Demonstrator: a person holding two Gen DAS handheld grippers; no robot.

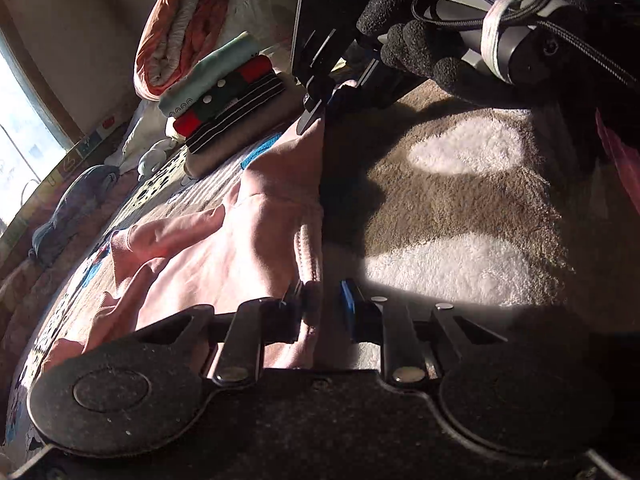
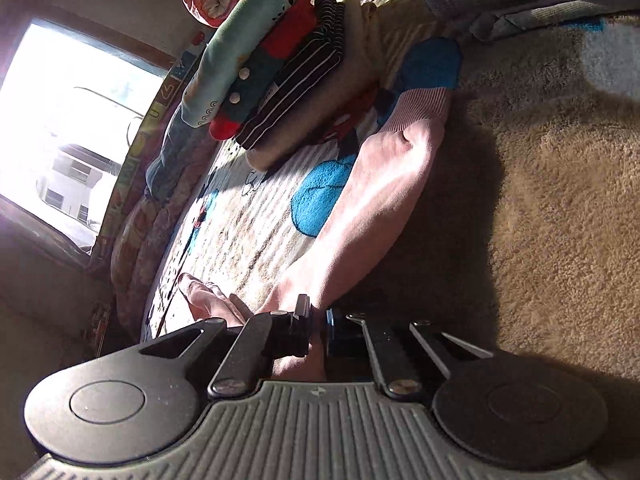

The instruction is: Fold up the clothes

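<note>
A pink sweatshirt [image 1: 224,256] lies spread on a fluffy blanket, one long edge lifted off it. In the left wrist view my left gripper [image 1: 326,300] is shut on the near end of that edge, with pink cloth pinched between its fingers. At the far end a black-gloved hand [image 1: 420,40] holds my right gripper [image 1: 320,100], which grips the same edge. The right wrist view shows the right gripper [image 2: 318,320] shut on pink cloth. From there a sleeve [image 2: 372,200] runs away to its ribbed cuff [image 2: 416,108].
A stack of folded clothes [image 1: 224,108] [image 2: 280,80] stands on the blanket just beyond the sweatshirt. Behind it lies a rolled orange and white quilt [image 1: 180,28]. A blue-grey garment [image 1: 76,204] lies by the bright window [image 2: 72,120]. Brown and white fluffy blanket [image 1: 460,200] spreads to the right.
</note>
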